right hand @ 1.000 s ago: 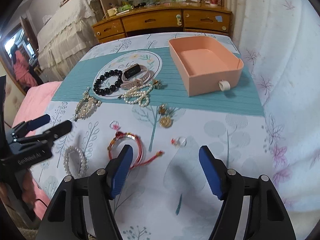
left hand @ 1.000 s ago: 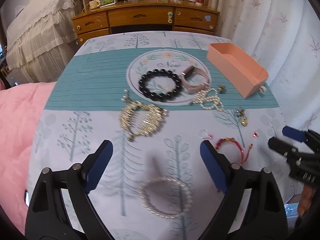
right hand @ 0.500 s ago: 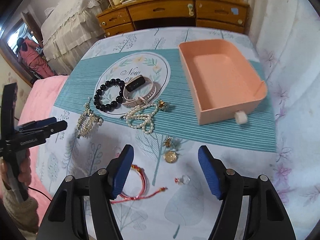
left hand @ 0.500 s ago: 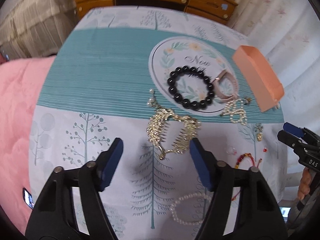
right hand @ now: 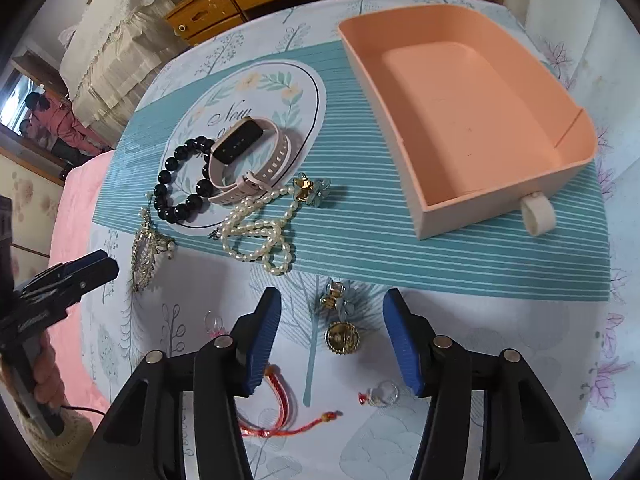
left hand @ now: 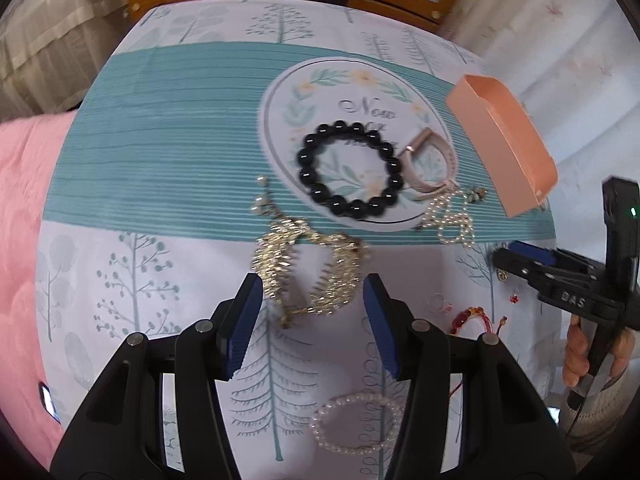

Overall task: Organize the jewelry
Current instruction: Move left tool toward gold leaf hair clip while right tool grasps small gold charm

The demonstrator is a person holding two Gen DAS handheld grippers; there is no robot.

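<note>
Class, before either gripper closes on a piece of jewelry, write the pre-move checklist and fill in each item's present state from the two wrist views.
1. Left gripper open: ok.
2. Gold hair comb between its fingers: ok, partly.
3. Right gripper open: ok.
4. Gold earring between its fingers: ok.
5. Pink tray free of items: ok.
6. Fingertips low enough to grip: cannot tell.

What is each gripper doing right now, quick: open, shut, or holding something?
Left gripper: open, holding nothing, fingers either side of the gold comb-shaped hair clip.
Right gripper: open, holding nothing, over the round gold earring.
</note>
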